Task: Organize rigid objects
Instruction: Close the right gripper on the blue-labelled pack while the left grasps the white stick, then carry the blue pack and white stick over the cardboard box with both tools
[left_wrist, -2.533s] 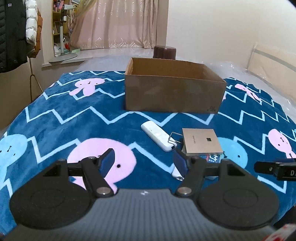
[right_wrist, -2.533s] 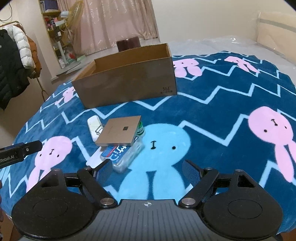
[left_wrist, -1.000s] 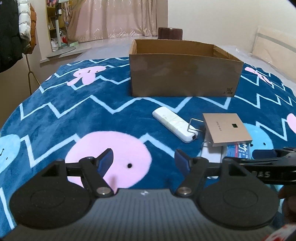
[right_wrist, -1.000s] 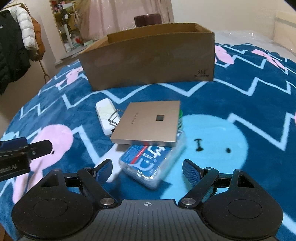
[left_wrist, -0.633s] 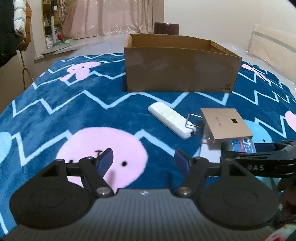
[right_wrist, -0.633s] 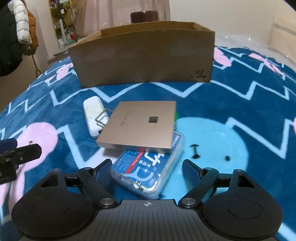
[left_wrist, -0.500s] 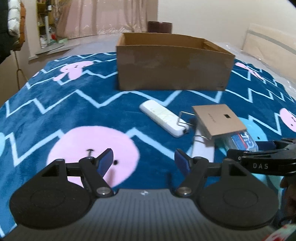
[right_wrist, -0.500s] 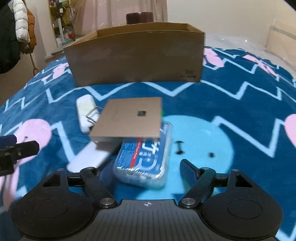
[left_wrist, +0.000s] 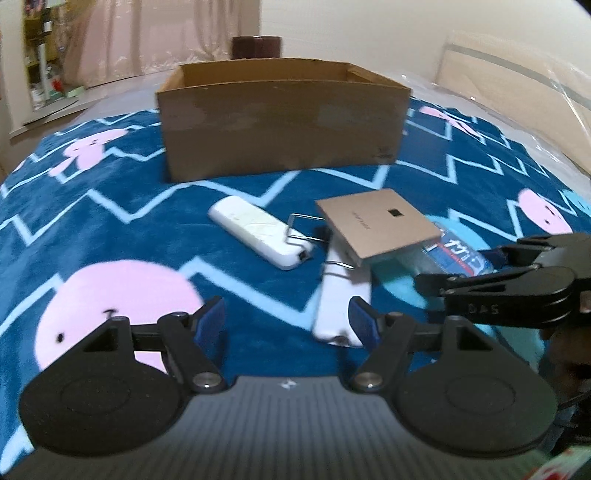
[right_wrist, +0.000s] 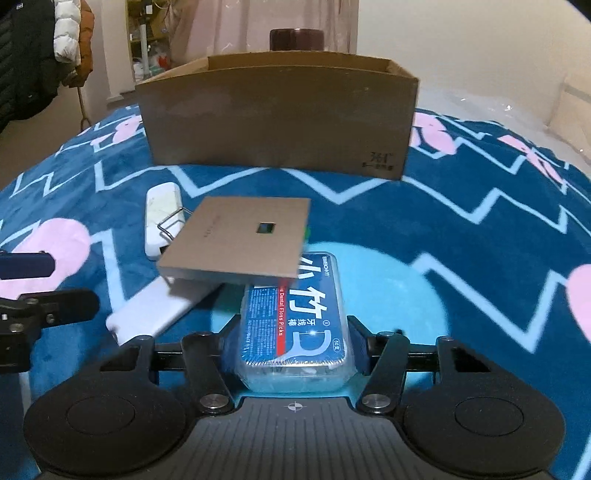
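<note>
Left gripper (left_wrist: 286, 319) jaws apart over blanket (left_wrist: 92, 206); white bar (left_wrist: 341, 299) beside; cardboard box (left_wrist: 282, 122) beyond.

both tools are matte black: the left gripper (left_wrist: 287, 319) and the right gripper (right_wrist: 293, 341) each have two round disc housings, angled link arms with silver pivot screws, and a ribbed grey body bearing a small crosshair mark. the fingers (left_wrist: 210, 319) carry blue pads. seen side-on from the left camera, the right tool shows embossed letters.

A blue zigzag blanket (left_wrist: 110, 206) carries a cardboard box (left_wrist: 280, 122), two white devices (left_wrist: 258, 232) and a floss-pick pack (right_wrist: 295, 317).
</note>
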